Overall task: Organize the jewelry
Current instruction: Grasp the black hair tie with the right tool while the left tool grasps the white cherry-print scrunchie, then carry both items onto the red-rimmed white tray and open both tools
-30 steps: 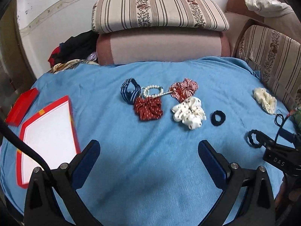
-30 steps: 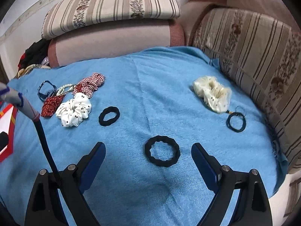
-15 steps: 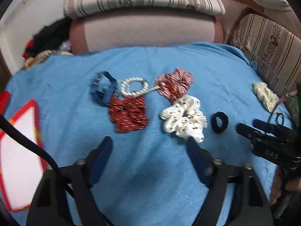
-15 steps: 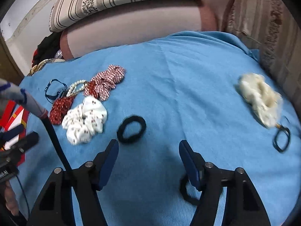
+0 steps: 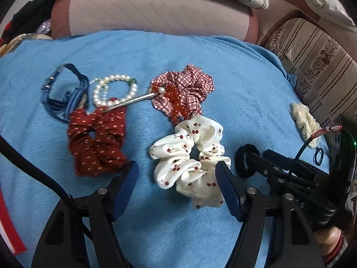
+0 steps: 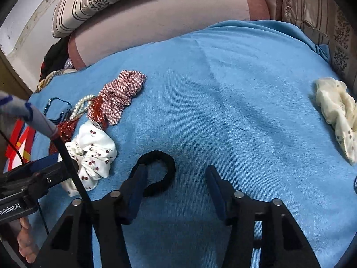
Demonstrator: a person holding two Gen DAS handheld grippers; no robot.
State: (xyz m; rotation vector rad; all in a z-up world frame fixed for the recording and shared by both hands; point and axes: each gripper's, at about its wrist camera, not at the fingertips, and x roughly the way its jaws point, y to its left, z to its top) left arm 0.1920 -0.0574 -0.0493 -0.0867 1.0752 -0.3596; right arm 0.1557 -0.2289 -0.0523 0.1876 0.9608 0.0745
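On the blue cloth (image 5: 156, 51) lie a white cherry-print scrunchie (image 5: 189, 156), a dark red dotted scrunchie (image 5: 96, 143), a red checked scrunchie (image 5: 185, 87), a pearl bracelet (image 5: 115, 89), a blue strap (image 5: 64, 93) and a black hair tie (image 5: 242, 160). My left gripper (image 5: 178, 183) is open, low over the cloth, its fingers either side of the white scrunchie's near part. My right gripper (image 6: 176, 187) is open; its left finger lies over the black hair tie (image 6: 160, 174). The white scrunchie (image 6: 91, 154) lies to its left.
A cream scrunchie (image 6: 337, 111) lies at the far right near the striped sofa arm (image 5: 323, 62), with a small dark ring (image 5: 318, 156) beside it. Pink and striped cushions (image 5: 156, 6) line the back. A red-edged tray (image 6: 20, 147) sits at the left.
Both grippers have moved forward and down toward the pile. The left now straddles the white scrunchie; the right has shifted left onto the small black hair tie, past the larger black ring.
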